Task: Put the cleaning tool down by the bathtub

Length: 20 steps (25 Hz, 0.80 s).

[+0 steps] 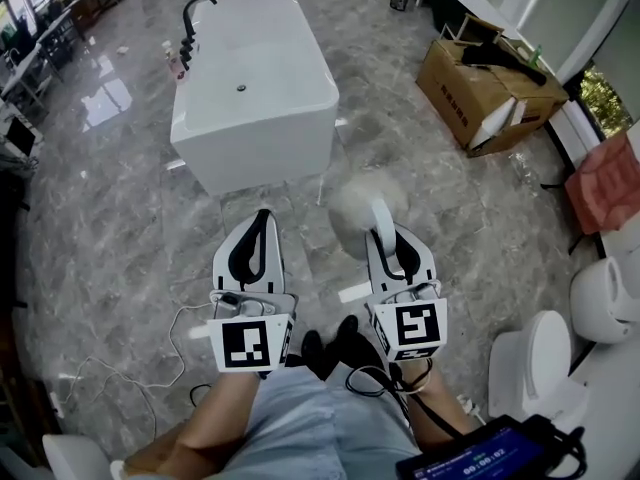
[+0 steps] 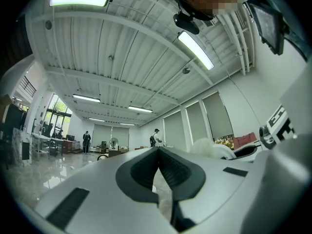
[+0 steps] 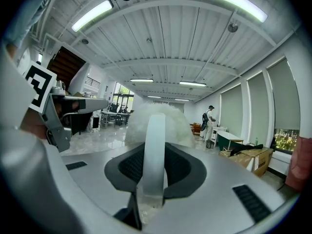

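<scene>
Clamping the duster [image 1: 356,206] by its handle, the right gripper [image 1: 384,230] hovered short of the bathtub [image 1: 262,154]. The left gripper [image 1: 260,218] was closed, empty. Lowering the duster beside the tub looked next.

Open cardboard box [image 1: 480,93] stands on the grey marble floor [image 1: 110,218], upper right, with a black item across its top. White toilet [image 1: 535,358] at lower right. Loose white cable [image 1: 150,363] at lower left. One person [image 3: 208,117] stands far off.

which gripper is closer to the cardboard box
Right. In the head view the right gripper is below and left of the cardboard box; the left gripper is farther left.
</scene>
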Tool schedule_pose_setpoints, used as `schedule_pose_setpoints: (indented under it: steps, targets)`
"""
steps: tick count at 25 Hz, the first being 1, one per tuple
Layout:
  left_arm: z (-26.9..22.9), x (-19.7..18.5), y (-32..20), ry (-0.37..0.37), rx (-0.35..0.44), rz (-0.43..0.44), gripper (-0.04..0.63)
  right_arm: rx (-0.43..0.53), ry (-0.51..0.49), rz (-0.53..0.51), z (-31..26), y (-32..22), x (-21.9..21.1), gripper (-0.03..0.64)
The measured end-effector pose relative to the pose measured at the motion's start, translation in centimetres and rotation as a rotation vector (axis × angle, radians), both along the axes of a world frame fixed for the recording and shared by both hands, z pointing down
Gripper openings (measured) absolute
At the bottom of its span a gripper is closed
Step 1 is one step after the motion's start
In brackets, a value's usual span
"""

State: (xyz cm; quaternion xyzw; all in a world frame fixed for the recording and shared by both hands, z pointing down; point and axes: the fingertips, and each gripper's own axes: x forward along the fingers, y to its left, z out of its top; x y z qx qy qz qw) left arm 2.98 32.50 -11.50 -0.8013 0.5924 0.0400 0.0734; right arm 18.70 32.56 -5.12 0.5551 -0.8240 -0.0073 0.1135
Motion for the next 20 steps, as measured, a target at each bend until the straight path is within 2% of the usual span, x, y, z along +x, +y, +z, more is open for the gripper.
schedule_pose_setpoints:
  steps: [9,20]
  targets:
    - [1.8,3.5,-6.1,-0.036,-0.027,0.02,0.014,-0.025,-0.036,0.015,2.2,-5.8,3.0,0.098]
    - [3.4,9.4,-20.9,-0.102,-0.073,0.008,0.014,-0.064,-0.064,-0.031,4.4,-20.9,8.4,0.098]
